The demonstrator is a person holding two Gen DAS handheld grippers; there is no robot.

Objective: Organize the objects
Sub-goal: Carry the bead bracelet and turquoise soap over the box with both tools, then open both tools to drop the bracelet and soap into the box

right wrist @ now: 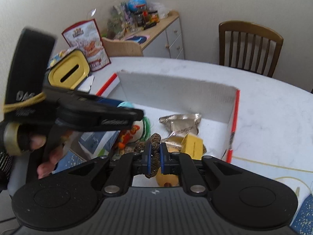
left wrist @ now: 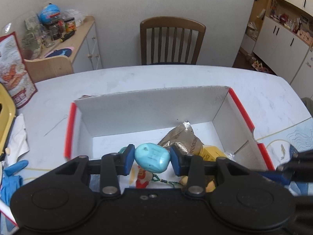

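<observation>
Left gripper (left wrist: 152, 161) fingers pinch turquoise stone (left wrist: 152, 160) over box (left wrist: 148, 105). Right gripper (right wrist: 156, 152) fingers nearly together, clamping braided cord (right wrist: 154, 141), seen only in right view.

white table (left wrist: 176, 78) carries an open cardboard box (left wrist: 152, 105) and snack bag (left wrist: 13, 68).

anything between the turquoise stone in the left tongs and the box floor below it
Nothing solid blocks the drop. The smooth turquoise oval stone, clamped in the left tongs, hangs over the white cardboard box, but a white printed packet lies beneath, not bare floor.
</observation>
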